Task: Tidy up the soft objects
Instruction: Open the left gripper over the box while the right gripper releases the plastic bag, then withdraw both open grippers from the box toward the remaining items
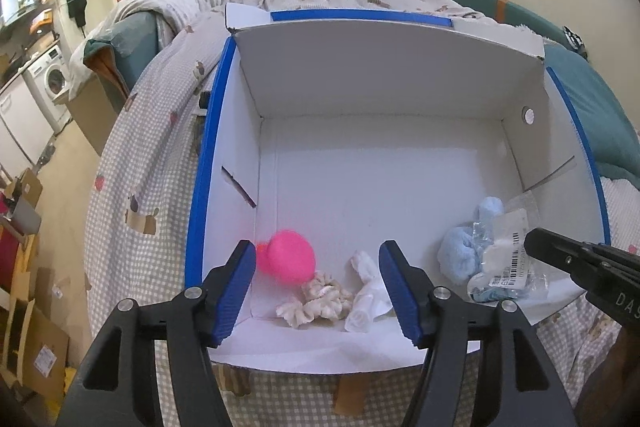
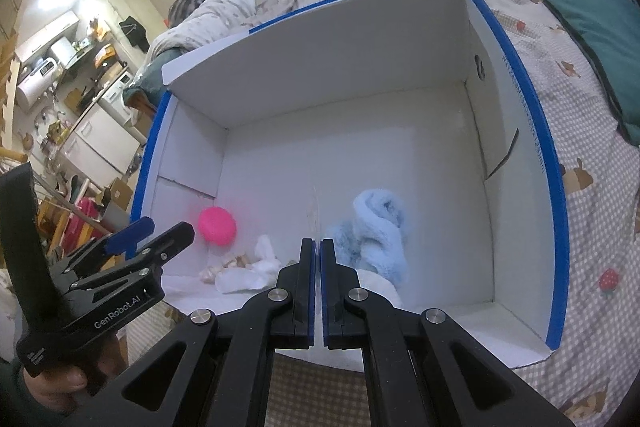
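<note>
A white box with blue edges [image 1: 400, 155] sat open on the checked bedspread [image 1: 152, 131], and inside it along the near wall lay a pink ball [image 1: 290, 257], a cream scrunchie [image 1: 316, 301] and a rolled white cloth [image 1: 368, 297], with a fluffy blue item [image 2: 378, 231] further right. The left gripper [image 1: 318, 293] hung over the near edge with its blue pads spread apart and nothing between them. The right gripper [image 2: 316, 251] was pinched tight on the thin edge of a clear plastic bag [image 1: 506, 259] lying against the blue fluff.

Pink ball [image 1: 289, 259] in box [image 1: 380, 79] — jaws apart.
</note>
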A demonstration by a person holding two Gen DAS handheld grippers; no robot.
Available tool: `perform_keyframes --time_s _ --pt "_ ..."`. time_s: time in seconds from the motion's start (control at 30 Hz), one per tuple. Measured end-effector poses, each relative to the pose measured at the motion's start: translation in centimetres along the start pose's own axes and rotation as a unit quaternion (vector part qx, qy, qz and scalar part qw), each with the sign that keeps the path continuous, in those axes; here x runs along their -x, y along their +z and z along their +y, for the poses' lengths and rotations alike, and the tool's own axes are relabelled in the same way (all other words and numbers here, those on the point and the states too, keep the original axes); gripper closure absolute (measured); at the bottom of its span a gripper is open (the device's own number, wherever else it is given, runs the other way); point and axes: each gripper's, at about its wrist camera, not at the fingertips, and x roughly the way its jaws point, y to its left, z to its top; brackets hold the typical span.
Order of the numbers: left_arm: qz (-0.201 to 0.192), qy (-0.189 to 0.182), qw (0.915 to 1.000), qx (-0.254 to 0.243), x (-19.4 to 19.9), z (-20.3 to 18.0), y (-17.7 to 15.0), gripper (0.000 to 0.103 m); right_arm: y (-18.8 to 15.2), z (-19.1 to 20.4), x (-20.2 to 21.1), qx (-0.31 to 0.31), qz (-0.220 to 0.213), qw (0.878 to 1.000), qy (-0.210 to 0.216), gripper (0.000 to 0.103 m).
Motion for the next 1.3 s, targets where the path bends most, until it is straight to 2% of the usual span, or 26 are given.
perform_keyframes --time_s 0.23,0.27,0.3,0.33,0.37,0.4,0.43,0.5,0.57,0.67,0.97,1.1,1.3 --pt "0.012 0.016 0.9997 0.011 -0.6 0.4 -0.1 0.036 0.0 0.2 0.1 0.000 -0.005 1.000 -0.006 0.098" --pt "0.013 0.016 0.9997 0.012 -0.6 0.4 -0.1 0.036 0.0 0.1 0.1 -0.003 -0.005 1.000 -0.008 0.097" --pt "0.013 0.017 0.9997 0.013 -0.7 0.5 -0.1 0.036 0.1 -0.1 0.1 -0.008 -0.005 1.000 -0.008 0.091" --pt "0.014 0.019 0.9996 0.015 -0.7 0.6 0.0 0.036 0.1 -0.2 0.2 -0.011 -0.006 1.000 -0.013 0.083" --pt "0.014 0.019 0.9996 0.015 -0.7 0.6 -0.1 0.035 0.1 -0.3 0.3 -0.014 -0.010 1.000 -0.016 0.057" --pt "0.014 0.020 0.9996 0.016 -0.7 0.7 -0.1 0.035 0.2 -0.4 0.5 -0.019 -0.017 1.000 -0.014 0.020" --pt "0.014 0.020 0.9996 0.016 -0.7 0.7 -0.1 0.035 0.2 -0.5 0.8 -0.025 -0.025 0.999 -0.011 0.006" --pt "0.013 0.021 0.9996 0.016 -0.7 0.7 -0.1 0.035 0.3 -0.5 1.7 -0.031 -0.050 0.998 -0.010 0.006" --pt "0.012 0.023 0.9995 0.017 -0.6 0.7 -0.1 0.035 0.6 -0.4 1.8 -0.028 -0.050 0.998 -0.016 0.001" --pt "0.012 0.023 0.9995 0.019 -0.6 0.9 -0.1 0.035 0.6 -0.5 2.0 -0.029 -0.063 0.997 -0.030 0.000" --pt "0.007 0.026 0.9993 0.025 -0.2 1.1 0.0 0.035 0.5 -0.5 1.7 -0.027 -0.065 0.997 -0.038 0.000" --pt "0.003 0.026 0.9993 0.026 0.4 1.3 -0.1 0.035 0.2 -0.6 1.8 -0.036 -0.070 0.997 -0.026 0.000" --pt "-0.003 0.025 0.9995 0.018 1.4 1.3 -0.3 0.035 0.0 -0.6 1.9 -0.029 -0.068 0.996 -0.042 0.000"
